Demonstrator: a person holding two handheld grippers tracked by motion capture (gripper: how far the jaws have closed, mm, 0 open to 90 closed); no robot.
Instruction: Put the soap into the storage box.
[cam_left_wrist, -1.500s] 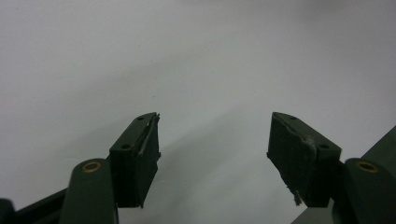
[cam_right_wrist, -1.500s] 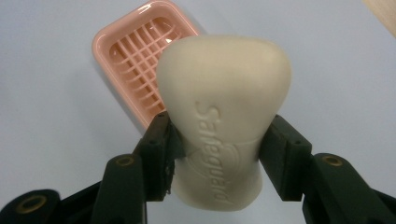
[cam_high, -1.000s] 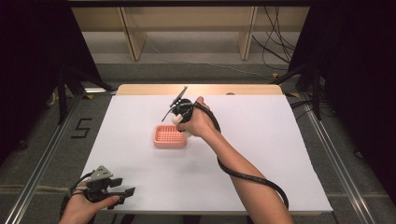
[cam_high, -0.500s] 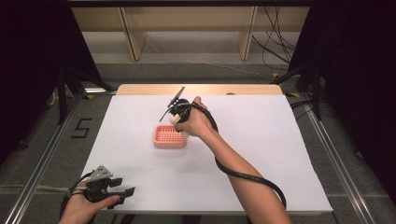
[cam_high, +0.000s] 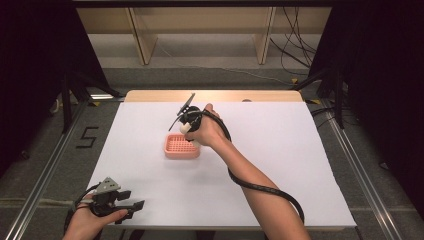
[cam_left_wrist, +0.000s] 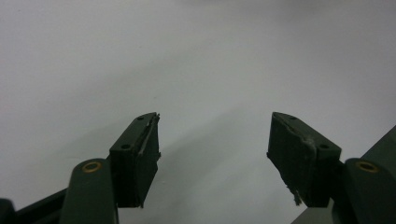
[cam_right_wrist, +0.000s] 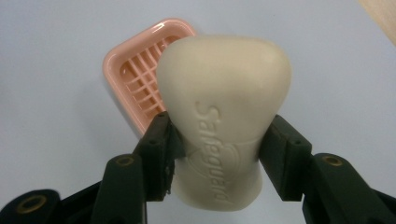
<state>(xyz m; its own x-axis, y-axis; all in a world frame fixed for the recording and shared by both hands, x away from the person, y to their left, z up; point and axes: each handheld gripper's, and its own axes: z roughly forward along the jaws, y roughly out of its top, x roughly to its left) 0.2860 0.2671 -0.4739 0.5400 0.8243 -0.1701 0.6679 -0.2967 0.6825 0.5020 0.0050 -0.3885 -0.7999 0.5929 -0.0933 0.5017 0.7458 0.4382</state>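
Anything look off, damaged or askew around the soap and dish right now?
One thing: the left gripper has frayed, chipped pad edges on its fingers. Otherwise fine: the soap bar is clamped squarely in the right gripper above the pink soap dish, which sits flat on the table.

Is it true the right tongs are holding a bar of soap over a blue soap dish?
Not quite: the soap dish is pink, not blue, as the right gripper view shows. The right tongs do hold the soap over it.
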